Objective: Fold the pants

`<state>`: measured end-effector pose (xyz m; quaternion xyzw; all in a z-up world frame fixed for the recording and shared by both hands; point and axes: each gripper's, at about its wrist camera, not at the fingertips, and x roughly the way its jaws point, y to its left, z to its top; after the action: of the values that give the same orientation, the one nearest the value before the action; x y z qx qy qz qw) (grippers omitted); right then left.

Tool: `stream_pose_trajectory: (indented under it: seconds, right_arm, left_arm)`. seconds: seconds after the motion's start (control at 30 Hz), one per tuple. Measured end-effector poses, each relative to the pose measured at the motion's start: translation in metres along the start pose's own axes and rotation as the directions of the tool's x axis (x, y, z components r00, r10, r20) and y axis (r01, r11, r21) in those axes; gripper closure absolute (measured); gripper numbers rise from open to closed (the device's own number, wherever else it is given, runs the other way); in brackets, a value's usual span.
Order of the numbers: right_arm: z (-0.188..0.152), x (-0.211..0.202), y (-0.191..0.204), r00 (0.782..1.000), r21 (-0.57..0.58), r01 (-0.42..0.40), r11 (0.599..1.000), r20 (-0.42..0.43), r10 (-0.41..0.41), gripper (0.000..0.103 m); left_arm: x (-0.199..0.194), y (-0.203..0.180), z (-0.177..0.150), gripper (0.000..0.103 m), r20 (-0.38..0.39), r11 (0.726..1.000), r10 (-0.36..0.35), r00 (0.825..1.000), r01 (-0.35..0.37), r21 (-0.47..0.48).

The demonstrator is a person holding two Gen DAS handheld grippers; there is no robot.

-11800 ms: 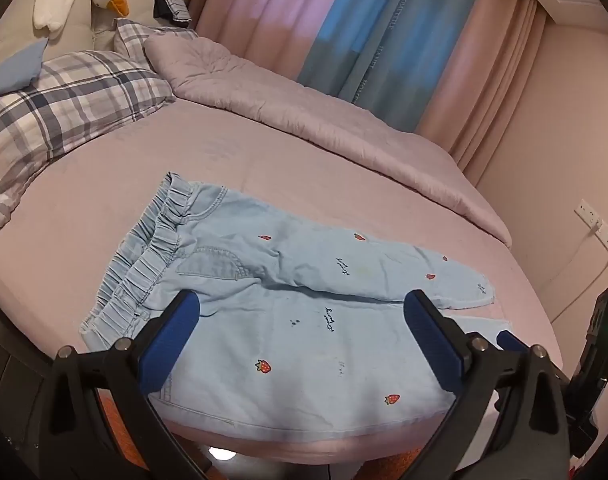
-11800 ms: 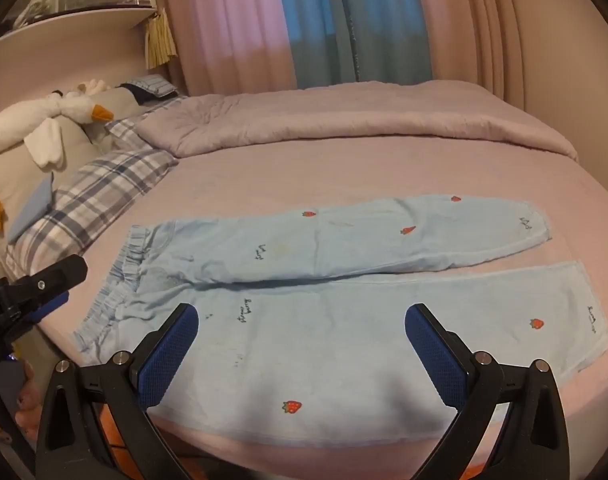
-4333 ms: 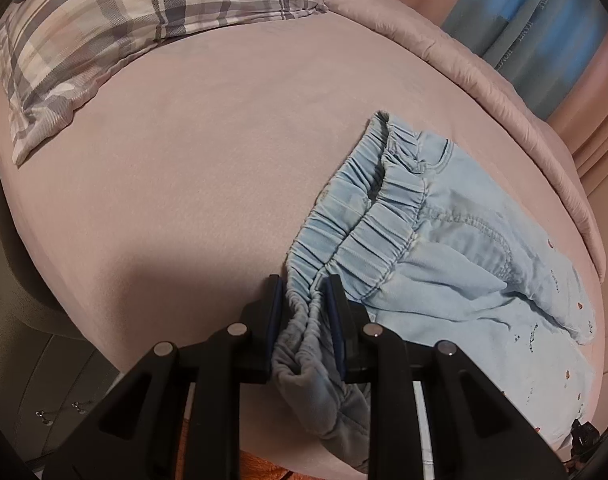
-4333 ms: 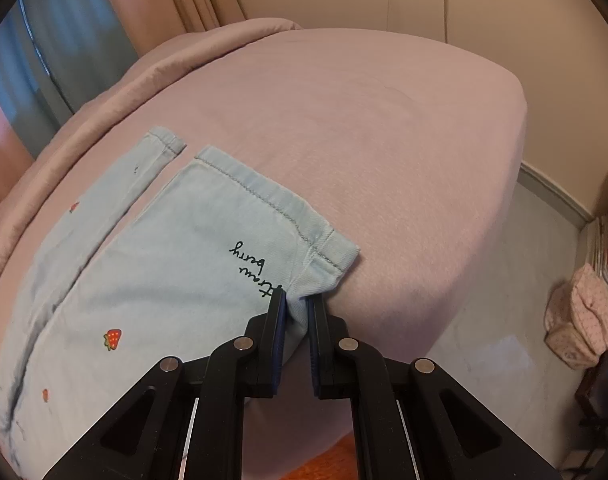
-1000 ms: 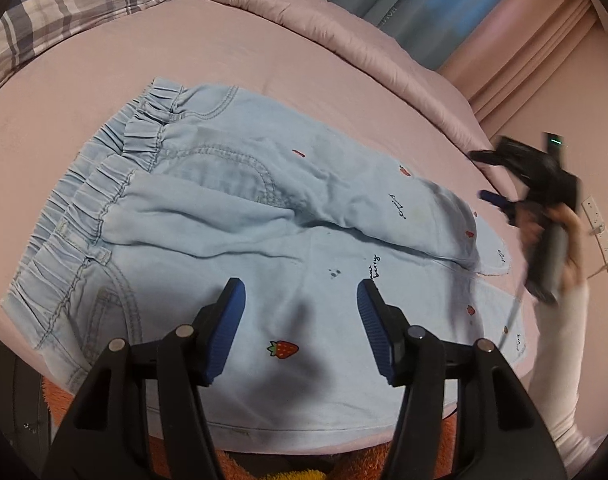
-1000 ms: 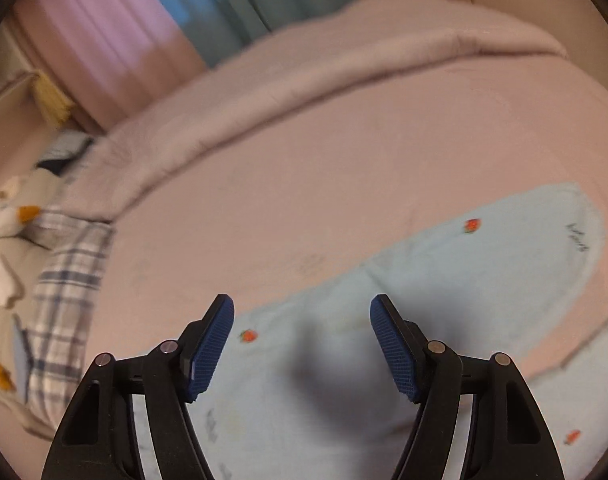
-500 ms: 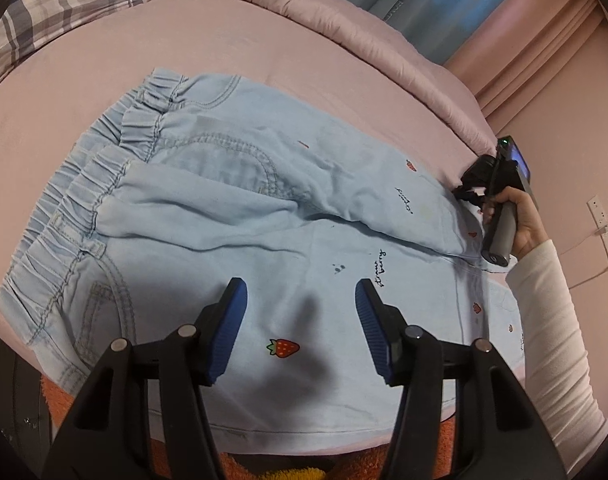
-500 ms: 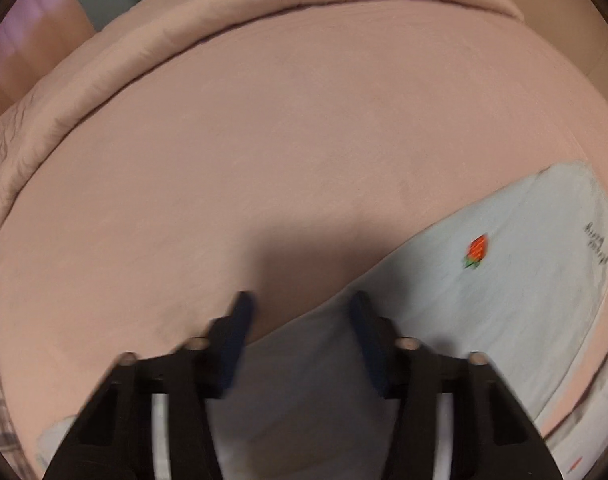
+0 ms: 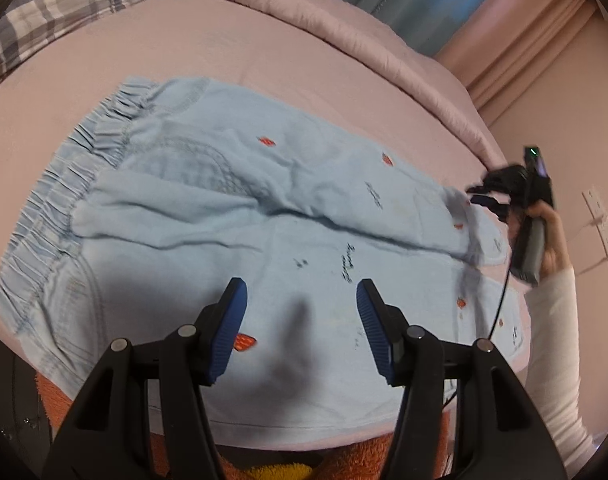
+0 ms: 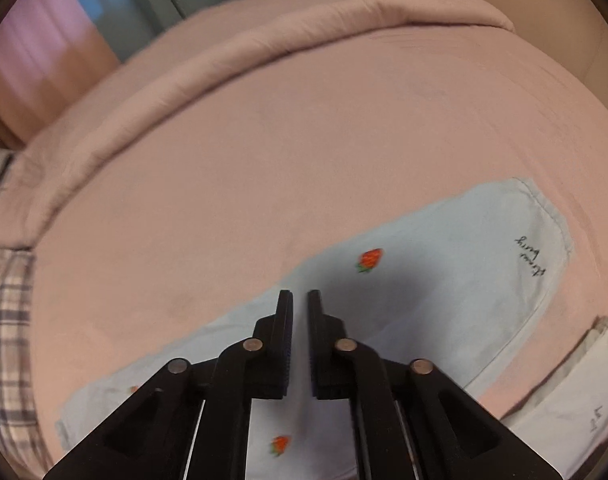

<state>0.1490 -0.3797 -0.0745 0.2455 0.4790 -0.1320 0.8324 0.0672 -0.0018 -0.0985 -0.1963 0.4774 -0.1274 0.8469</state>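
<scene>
Light blue denim pants [image 9: 232,208] with red strawberry prints lie flat on the pink bed, waistband at the left, both legs running right. My left gripper [image 9: 302,304] is open and empty, hovering above the near leg. My right gripper [image 10: 300,304] is shut with nothing seen between its fingers, low over the far leg [image 10: 443,280] near its upper edge. It also shows in the left wrist view [image 9: 499,196], held by a hand at the far leg's cuff end.
A folded pink duvet [image 9: 343,28] runs along the far side of the bed. A plaid pillow [image 9: 60,8] lies at the far left. Curtains [image 9: 443,4] hang behind. An orange towel [image 9: 264,464] lies below the bed's near edge.
My right gripper has closed from open and dropped lower over the far leg. My left gripper stays open and has moved closer to the near leg.
</scene>
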Motion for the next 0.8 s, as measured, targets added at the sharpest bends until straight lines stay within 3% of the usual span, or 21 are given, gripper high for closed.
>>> stream_pose_trajectory:
  seconds: [0.07,0.13,0.3,0.37,0.43,0.53,0.6,0.67,0.73,0.8]
  right_arm:
    - [0.003,0.011,-0.007,0.999,0.008,0.042,0.999,-0.034,-0.042,0.079]
    - [0.009,0.021,-0.001,0.998,0.025,0.040,0.999,-0.057,-0.039,0.057]
    - [0.018,0.051,-0.004,0.990,0.057,0.118,0.991,-0.087,-0.113,0.055]
    - [0.013,0.054,-0.008,0.990,0.059,0.124,0.991,-0.072,-0.120,0.058]
    - [0.006,0.049,-0.011,0.987,0.063,0.156,0.986,-0.050,-0.153,0.079]
    - [-0.005,0.038,-0.028,0.993,0.084,0.113,0.990,-0.030,-0.110,0.097]
    - [-0.016,0.019,-0.043,0.999,0.116,0.035,0.993,-0.006,-0.034,0.098]
    - [-0.035,-0.021,-0.045,0.994,0.090,-0.046,0.995,0.100,0.037,0.098]
    - [-0.057,-0.059,-0.050,0.977,0.063,-0.113,0.992,0.186,0.099,0.098]
    - [-0.088,-0.101,-0.066,0.946,0.061,-0.226,0.972,0.251,0.204,0.097]
  left_arm:
    - [0.004,-0.002,-0.001,0.046,-0.015,1.000,0.013,1.000,-0.013,0.010]
    - [0.008,-0.002,0.000,0.046,-0.023,0.999,0.031,0.999,-0.030,0.011]
    - [0.011,-0.003,0.000,0.046,-0.028,0.999,0.038,0.999,-0.038,0.006]
    - [0.012,-0.003,0.000,0.046,-0.033,0.999,0.042,0.999,-0.042,0.001]
    - [0.013,-0.002,0.000,0.046,-0.039,0.999,0.037,0.999,-0.037,-0.005]
    - [0.011,-0.004,0.002,0.046,-0.036,1.000,0.028,0.999,-0.028,-0.008]
    - [0.008,-0.003,0.005,0.047,-0.028,1.000,0.030,0.999,-0.030,-0.008]
    - [0.004,-0.005,0.008,0.047,-0.012,1.000,0.029,0.999,-0.029,-0.011]
    - [0.001,-0.008,0.013,0.047,0.006,1.000,0.021,1.000,-0.021,-0.019]
    - [-0.001,-0.012,0.022,0.047,0.021,1.000,0.011,1.000,-0.011,-0.022]
